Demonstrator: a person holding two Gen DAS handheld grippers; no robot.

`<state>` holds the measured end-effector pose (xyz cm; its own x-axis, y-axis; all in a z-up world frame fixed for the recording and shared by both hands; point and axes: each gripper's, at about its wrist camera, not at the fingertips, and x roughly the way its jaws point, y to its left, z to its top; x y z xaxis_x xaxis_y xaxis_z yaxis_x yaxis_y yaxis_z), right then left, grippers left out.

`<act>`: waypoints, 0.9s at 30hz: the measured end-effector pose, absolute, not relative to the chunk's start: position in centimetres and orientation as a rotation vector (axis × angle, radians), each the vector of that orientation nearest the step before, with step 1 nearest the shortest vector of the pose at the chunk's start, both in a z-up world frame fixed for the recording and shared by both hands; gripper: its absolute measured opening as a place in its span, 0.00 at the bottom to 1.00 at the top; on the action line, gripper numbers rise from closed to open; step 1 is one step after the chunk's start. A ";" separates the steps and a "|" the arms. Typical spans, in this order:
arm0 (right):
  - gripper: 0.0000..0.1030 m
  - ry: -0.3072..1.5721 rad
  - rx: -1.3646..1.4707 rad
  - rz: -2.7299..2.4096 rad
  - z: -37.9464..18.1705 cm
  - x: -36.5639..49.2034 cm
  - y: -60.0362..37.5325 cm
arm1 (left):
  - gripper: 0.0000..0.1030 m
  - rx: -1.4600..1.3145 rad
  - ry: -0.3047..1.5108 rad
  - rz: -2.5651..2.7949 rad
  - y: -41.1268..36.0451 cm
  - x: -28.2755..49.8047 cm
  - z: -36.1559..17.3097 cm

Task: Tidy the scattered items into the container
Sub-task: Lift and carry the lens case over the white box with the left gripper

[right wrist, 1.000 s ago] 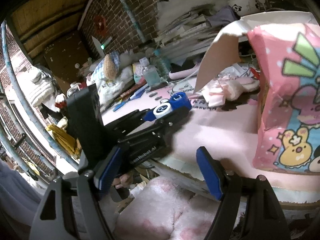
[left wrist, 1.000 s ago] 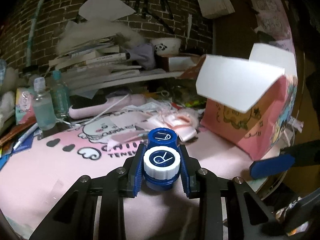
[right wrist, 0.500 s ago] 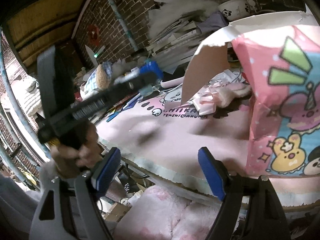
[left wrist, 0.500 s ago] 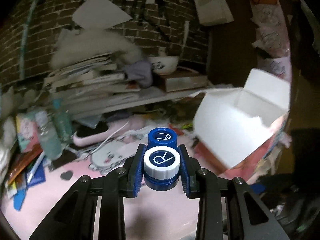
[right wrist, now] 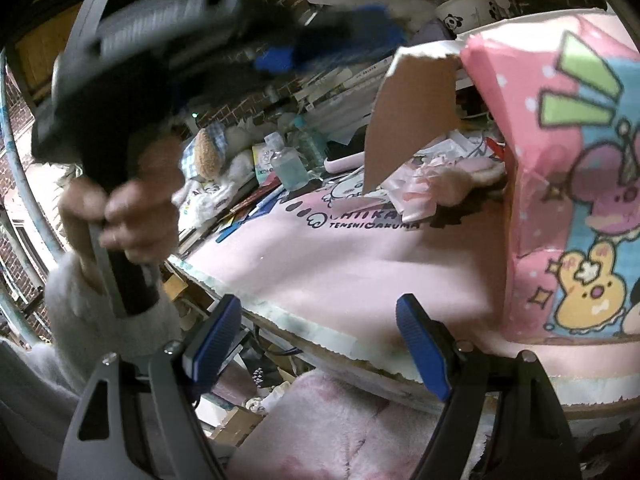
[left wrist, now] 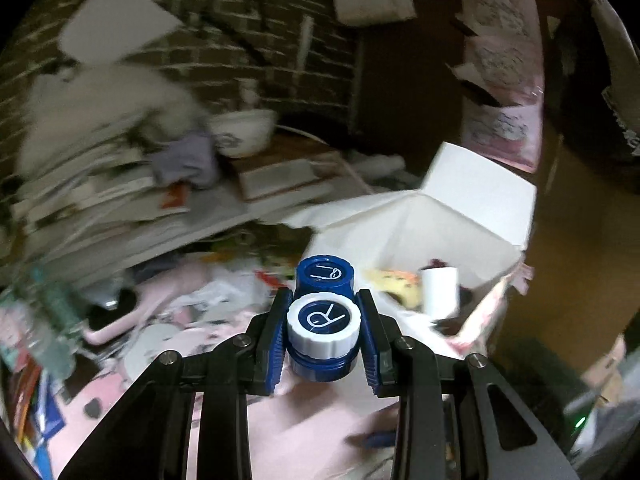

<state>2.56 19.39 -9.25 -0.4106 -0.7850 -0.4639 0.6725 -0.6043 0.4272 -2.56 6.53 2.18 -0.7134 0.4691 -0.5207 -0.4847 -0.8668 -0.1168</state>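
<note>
- The left gripper point(left wrist: 324, 330) has lifted off the pink mat point(right wrist: 360, 256) and swung over toward the open box point(left wrist: 472, 216); a second ago it was low over the mat.
- Its fingers pinch the blue lens case point(left wrist: 323, 320) by the white-capped end, held in the air just short of the box mouth.
- A few things already lie inside the box.
- The right gripper point(right wrist: 320, 344) hangs spread and empty at the table edge.
- I reckon the drop comes next.

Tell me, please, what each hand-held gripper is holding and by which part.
The left hand-held gripper clamps the contact lens case by the sides of its white-capped R well. The right hand-held gripper is open and holds nothing.
</note>
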 end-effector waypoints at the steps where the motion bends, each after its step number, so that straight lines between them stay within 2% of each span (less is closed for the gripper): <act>1: 0.75 -0.219 0.803 -2.076 -9.3 2.5 19.5 | 0.26 -0.764 0.043 2.478 7.3 -3.0 2.5; 12: 0.75 -0.254 0.800 -2.051 -9.8 2.4 20.3 | 0.26 -0.993 0.139 2.280 14.9 -8.0 3.5; 22: 0.75 -0.281 0.783 -2.034 -9.8 2.3 21.0 | 0.26 -1.215 0.325 2.244 19.5 -10.7 0.9; 27: 0.75 -0.287 0.773 -2.028 -9.8 2.4 21.0 | 0.26 -1.265 0.340 2.218 20.3 -11.4 0.2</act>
